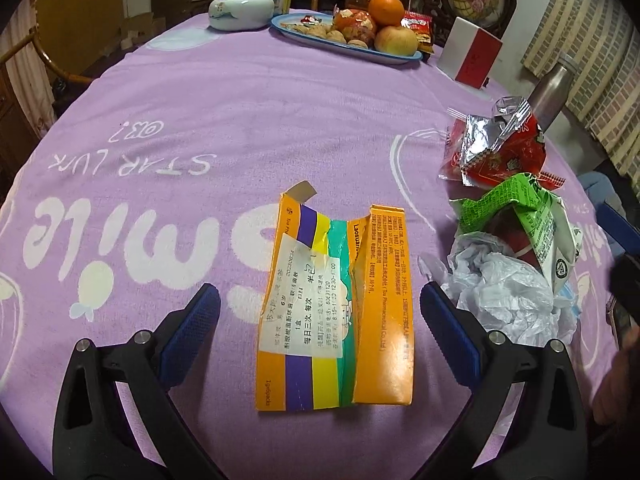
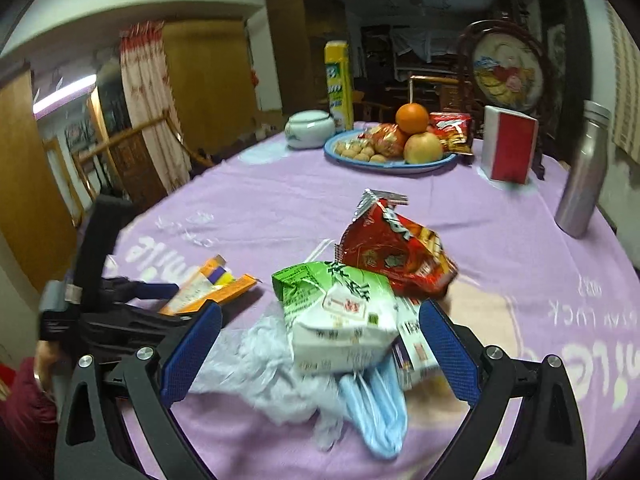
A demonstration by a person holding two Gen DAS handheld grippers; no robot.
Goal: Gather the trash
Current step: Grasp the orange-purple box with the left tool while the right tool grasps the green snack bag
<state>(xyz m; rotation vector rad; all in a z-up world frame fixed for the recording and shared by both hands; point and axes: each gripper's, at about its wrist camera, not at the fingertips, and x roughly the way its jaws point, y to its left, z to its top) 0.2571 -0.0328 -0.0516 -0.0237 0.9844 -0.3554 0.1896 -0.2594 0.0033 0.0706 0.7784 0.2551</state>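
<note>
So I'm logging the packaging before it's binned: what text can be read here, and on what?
"Smile", "STAR LUCK", "OK?": purple printed tablecloth, white letters.
"1盒", "每日三次": white pharmacy label on the torn orange cardboard medicine box.
"Co., Ltd": that box's side; remaining print too small.
Red foil snack bag, green-and-white packet: blurred, unreadable.

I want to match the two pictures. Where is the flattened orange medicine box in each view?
Left wrist view: the orange medicine box lies at bottom centre, between the open jaws.
Right wrist view: orange medicine box at middle left, beside the left gripper.
Shared landmark: the fruit plate at the table's far side.
</note>
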